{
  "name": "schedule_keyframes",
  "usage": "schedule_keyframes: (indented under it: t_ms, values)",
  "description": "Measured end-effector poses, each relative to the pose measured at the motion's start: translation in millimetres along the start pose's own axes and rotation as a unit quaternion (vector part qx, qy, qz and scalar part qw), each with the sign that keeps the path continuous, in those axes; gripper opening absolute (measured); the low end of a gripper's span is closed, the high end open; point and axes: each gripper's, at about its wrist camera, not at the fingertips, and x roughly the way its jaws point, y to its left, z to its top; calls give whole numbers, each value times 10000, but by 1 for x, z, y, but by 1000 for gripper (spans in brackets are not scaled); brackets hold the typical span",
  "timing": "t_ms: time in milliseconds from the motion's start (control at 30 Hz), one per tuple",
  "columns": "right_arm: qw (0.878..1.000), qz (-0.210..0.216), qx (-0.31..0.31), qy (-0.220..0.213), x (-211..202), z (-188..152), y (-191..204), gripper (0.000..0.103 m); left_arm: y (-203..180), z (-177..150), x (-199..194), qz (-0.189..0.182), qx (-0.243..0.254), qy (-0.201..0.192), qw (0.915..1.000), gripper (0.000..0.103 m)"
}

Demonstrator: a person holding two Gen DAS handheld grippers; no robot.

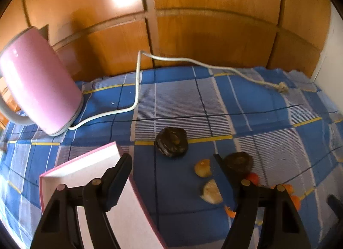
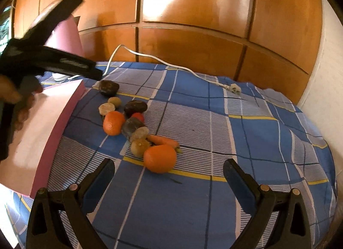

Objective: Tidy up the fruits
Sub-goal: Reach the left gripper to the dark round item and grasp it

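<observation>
Fruits lie in a loose row on a blue checked cloth [image 2: 214, 120]. In the right wrist view I see a near orange [image 2: 160, 158], a second orange [image 2: 113, 123], a carrot [image 2: 164, 140], dark brown fruits [image 2: 109, 87] [image 2: 135, 107] and pale halved pieces [image 2: 106, 108]. My right gripper [image 2: 169, 169] is open and empty, just short of the near orange. My left gripper [image 1: 171, 161] is open and empty above a dark fruit [image 1: 171, 143] and pale pieces [image 1: 202, 167]; it also shows in the right wrist view [image 2: 64, 34].
A pink-edged white box [image 2: 42, 129] stands at the left of the fruits, also in the left wrist view [image 1: 96, 184]. A pink kettle [image 1: 38, 86] stands behind it, its white cord [image 1: 193, 61] running across the cloth. Wooden wardrobe doors [image 2: 193, 24] stand behind.
</observation>
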Motion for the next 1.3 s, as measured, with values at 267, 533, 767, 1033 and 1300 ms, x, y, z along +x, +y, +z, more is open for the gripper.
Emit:
schedule_keyframes:
  t_ms: [267,533,767,1033,1300]
  values:
    - [9999,80,-40,67,4,-1,3,103,-7,16,43,247,194,388,9988,77]
    - [9999,40,0,99,6,-2,-3,103,2,16,65,1,-283,611,9977,45]
    - [9996,42,127,234,12,-7,-10,102,0,3,26,-339,-462,231,9981,22]
    - [9988,9,303,379,10,-14,-19,102,-1,0,12,-448,-224,175,9986,47]
    - [9994,-15,229,240,0,-13,-17,102,-10,3,13,-309,667,185,9971,76]
